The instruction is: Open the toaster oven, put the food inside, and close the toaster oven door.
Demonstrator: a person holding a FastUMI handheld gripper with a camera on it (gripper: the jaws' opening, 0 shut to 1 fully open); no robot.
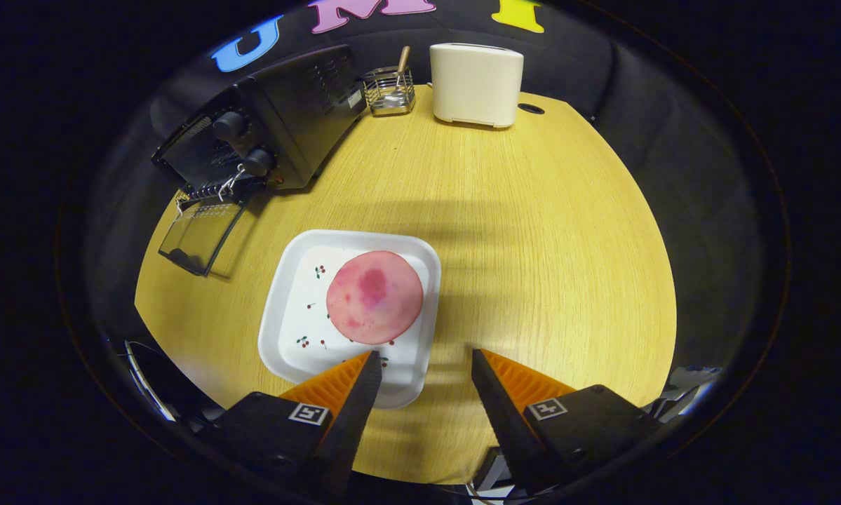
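Observation:
A round pink slice of food (374, 297) lies on a white square plate (290, 315) in the middle of the wooden table, just ahead of my fingers. My gripper (424, 361) hovers above the plate's near edge, open, with nothing between its fingers. The left fingertip overlaps the plate's near rim; the right one is over bare table. Beyond the plate to the left stands the black toaster oven (266, 133), turned sideways. Its glass door (199, 235) is folded down flat onto the table, and a wire rack shows at the opening.
A cream toaster (476, 84) stands at the table's far edge. Beside it is a wire basket (389, 91) holding a utensil. A round cable hole (530, 109) sits right of the toaster. Bare wooden tabletop (546, 245) stretches to the right of the plate.

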